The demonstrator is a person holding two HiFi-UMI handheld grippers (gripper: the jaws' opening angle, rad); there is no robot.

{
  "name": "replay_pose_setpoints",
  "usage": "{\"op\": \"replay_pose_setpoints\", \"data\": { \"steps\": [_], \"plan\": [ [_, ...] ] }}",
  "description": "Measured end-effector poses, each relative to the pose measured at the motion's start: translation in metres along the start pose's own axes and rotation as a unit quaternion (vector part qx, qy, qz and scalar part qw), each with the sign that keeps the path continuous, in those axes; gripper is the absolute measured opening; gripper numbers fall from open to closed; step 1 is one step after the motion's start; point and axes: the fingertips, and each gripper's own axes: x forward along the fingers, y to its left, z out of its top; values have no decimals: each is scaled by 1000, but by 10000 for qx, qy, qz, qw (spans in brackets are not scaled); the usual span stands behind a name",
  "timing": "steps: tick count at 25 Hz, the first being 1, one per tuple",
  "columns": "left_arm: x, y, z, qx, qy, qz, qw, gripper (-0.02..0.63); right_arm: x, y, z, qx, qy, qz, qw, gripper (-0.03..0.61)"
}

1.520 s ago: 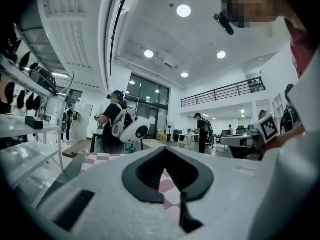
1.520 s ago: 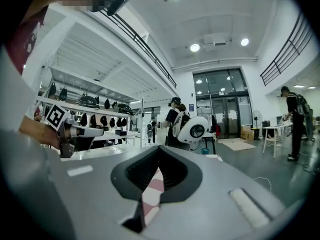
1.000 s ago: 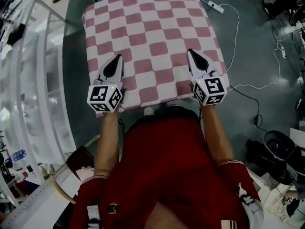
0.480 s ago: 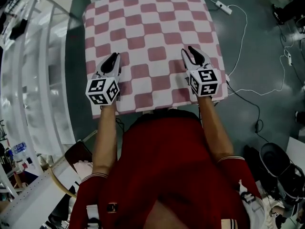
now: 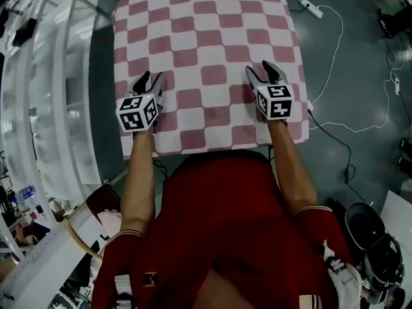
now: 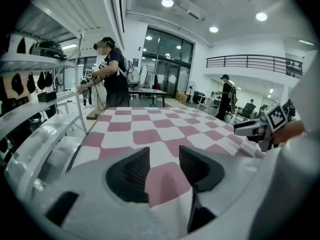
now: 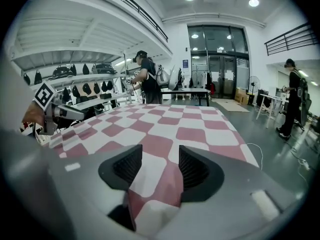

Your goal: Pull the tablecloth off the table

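A pink and white checked tablecloth covers the square table in the head view. My left gripper rests low over the cloth's near left part, my right gripper over its near right part. Both have just been opening their jaws. In the left gripper view the jaws stand apart with a raised fold of the tablecloth between them. The right gripper view shows the same: a ridge of cloth between the spread jaws. Neither pair of pads presses the cloth.
White shelving runs along the table's left side. A power strip with a white cable lies on the floor at the right. A person stands by the shelves beyond the table, and others stand further back.
Both grippers have moved forward over the cloth and sunk toward it. Their jaws, shut a second ago, now stand apart. The cloth's near edge lies flatter.
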Motion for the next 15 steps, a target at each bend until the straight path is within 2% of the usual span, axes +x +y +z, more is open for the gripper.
{"op": "replay_pose_setpoints", "data": {
  "steps": [9,15],
  "plan": [
    [28,19,-26,-82,733,195,9971,241,28,-9,-28,80,745,-93,9971,313],
    [40,27,-49,-74,1277,352,9912,279,39,-16,-41,141,1142,-182,9932,341]
  ]
}}
